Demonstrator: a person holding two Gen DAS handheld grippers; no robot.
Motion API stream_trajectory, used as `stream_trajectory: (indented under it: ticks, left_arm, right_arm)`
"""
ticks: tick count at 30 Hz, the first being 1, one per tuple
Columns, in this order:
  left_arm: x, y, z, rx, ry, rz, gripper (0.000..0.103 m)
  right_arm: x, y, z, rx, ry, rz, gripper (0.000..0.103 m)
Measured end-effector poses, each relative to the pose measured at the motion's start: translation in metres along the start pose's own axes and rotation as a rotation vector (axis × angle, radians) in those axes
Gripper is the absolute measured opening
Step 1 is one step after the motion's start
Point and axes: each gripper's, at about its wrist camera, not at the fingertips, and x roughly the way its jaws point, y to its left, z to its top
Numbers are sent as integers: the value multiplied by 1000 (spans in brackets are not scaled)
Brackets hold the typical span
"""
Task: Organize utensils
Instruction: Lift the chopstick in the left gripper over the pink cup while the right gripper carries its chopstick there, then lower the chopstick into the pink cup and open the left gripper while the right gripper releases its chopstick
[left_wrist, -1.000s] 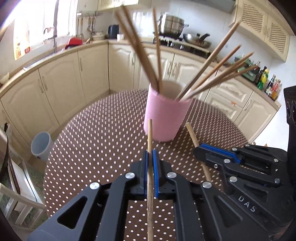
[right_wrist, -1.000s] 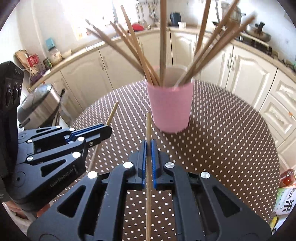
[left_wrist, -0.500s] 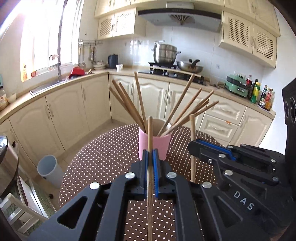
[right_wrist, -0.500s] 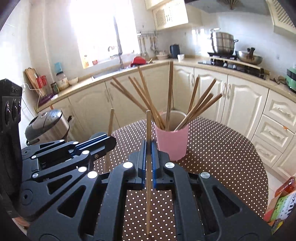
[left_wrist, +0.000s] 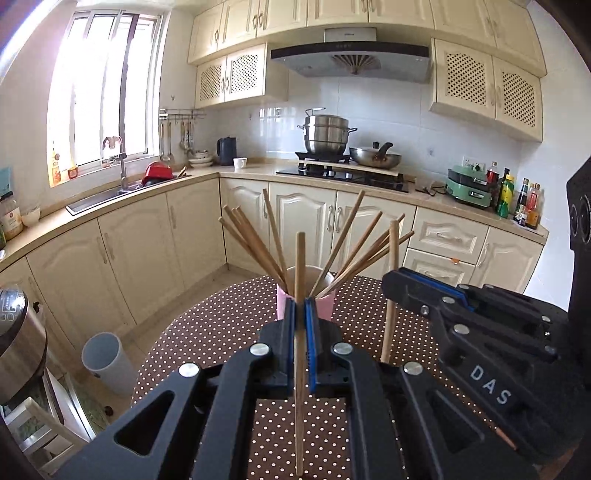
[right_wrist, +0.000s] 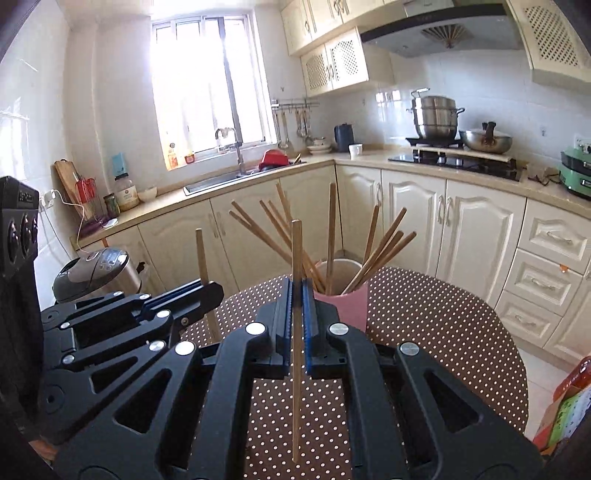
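Both grippers are clamped on chopsticks — my left gripper (left_wrist: 300, 314) pinches one chopstick (left_wrist: 300, 258) upright between its blue pads, and my right gripper (right_wrist: 296, 295) pinches another chopstick (right_wrist: 296, 254) the same way. Each stick pokes above the jaws and hangs below them. Just beyond the fingertips, a pink cup (right_wrist: 349, 306) stands on the brown polka-dot table (right_wrist: 443, 325), holding a fan of more chopsticks (right_wrist: 266, 229) — all leaning outward.

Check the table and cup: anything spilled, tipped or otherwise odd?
Nothing spilled or damaged. The pink cup stands upright on the dotted table, its chopsticks splayed in all directions. Each gripper holds one chopstick upright, clear of the cup.
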Motion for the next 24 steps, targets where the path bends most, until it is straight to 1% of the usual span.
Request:
stream_trajectory:
  ticks: [6,11,15,20,24]
  left_arm:
    - [1,-2,1,5,-2,-11,6]
    - [0,1,4,-3,-5,-27,6]
    - [4,5,9,-13,-3,-54,6]
    - [8,10,28,-22,-21,-83,6]
    - [7,11,54,-18,-71,-93,6]
  right_arm:
    - [-1,-4,-2,5,-33,-6,6]
    - [3,-9,-2,10,-34,-10,6]
    - [5,-12,-1,13,-39,-9,6]
    - [4,-15,10,13,-74,-8,6]
    - [0,-16,26,2,-131,-19,6]
